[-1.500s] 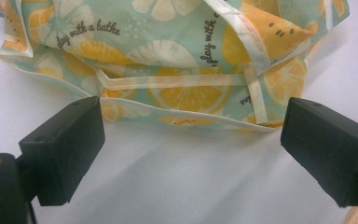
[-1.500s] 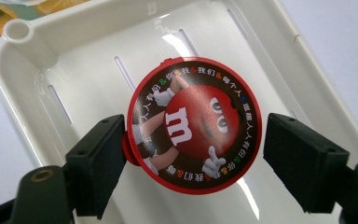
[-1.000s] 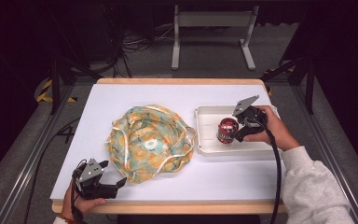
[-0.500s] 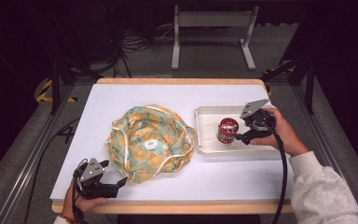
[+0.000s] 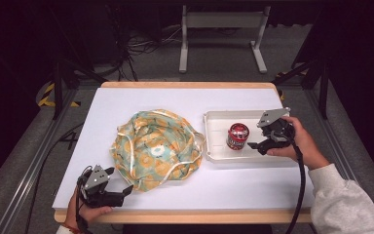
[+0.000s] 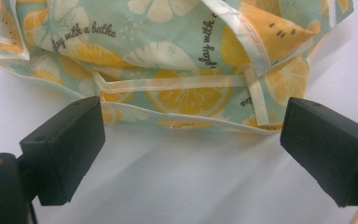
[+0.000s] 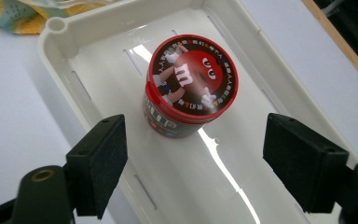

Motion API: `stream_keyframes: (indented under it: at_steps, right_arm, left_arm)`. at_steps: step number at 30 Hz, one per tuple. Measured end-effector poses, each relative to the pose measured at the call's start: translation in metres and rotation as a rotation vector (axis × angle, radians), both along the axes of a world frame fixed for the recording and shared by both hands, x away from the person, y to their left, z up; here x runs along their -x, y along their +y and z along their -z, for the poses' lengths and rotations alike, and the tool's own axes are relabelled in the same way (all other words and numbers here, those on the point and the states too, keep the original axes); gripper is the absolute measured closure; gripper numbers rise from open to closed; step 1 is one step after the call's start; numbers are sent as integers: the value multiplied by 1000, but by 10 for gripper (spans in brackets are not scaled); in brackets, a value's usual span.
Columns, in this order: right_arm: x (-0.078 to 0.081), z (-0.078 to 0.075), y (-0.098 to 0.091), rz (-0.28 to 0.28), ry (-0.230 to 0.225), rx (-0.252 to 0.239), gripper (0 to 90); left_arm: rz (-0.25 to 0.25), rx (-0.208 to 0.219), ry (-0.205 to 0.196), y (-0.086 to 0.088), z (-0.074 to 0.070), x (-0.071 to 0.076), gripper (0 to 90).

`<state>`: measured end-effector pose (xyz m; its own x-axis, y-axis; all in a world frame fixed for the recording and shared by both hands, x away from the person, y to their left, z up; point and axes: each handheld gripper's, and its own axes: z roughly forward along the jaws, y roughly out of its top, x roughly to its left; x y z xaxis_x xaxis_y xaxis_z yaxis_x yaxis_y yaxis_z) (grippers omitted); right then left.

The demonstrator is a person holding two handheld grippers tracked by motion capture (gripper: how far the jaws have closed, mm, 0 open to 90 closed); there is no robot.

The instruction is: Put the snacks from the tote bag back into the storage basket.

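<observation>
Both grippers stand with jaws apart, holding nothing. At the near left corner of the table (image 5: 126, 97), the left gripper (image 5: 119, 189) rests low in a hand (image 5: 85, 212), its jaws aimed at the near edge of the bag (image 5: 156, 148) just beside it. From the left gripper view the jaws frame that edge without touching it; the bag (image 6: 177, 60) runs off the top and both sides of the picture.

To the right, the right gripper (image 5: 254, 145) hangs over the tray (image 5: 214, 122), held by a hand (image 5: 302, 144) whose sleeve (image 5: 345, 204) is cut off at the near right corner. Its jaws point left at the tub (image 5: 237, 135), which stands upright in the middle of the tray, a little beyond the jaws and clear of them.

Printed on the bag is "play with a bathe", repeated, among orange slices and white flowers; a second copy is cut by a fold. The tub's (image 7: 189, 86) red lid shows a red M&M's character with a white "m". Small print rings the lid, too fine to read. Wording on the tub's dark side is foreshortened and hard to make out. The tray's (image 7: 65, 32) near end is cut off.
</observation>
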<state>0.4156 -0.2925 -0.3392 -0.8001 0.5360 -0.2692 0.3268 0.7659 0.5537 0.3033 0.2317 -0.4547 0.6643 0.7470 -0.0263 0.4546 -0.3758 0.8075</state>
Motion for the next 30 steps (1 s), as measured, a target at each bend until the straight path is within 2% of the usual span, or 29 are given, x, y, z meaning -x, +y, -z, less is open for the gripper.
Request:
stream_keyframes:
  at_steps: [4,10,12,13,16,23,26,30]
  right_arm:
    - [6,3,-3,1,-7,5,216]
    - [12,7,-7,9,-22,-27,194]
    - [15,7,-9,13,-33,-17,192]
    - [17,8,-10,15,-39,-31,189]
    - [20,9,-12,17,-35,-38,187]
    - [31,19,-18,24,-60,-28,172]
    - [37,24,-23,22,-68,-53,169]
    - [40,28,-27,38,-81,-61,164]
  left_arm:
    - [-11,6,-2,1,-1,0,70]
    - [-5,5,-4,1,-1,0,70]
    - [-3,6,-4,1,-1,0,70]
    - [-3,5,-4,1,-1,0,69]
    - [-4,6,-4,1,-1,0,70]
    - [-4,3,-4,0,-1,0,70]
    - [-4,1,-3,0,-1,0,69]
    - [-1,0,-2,0,-1,0,70]
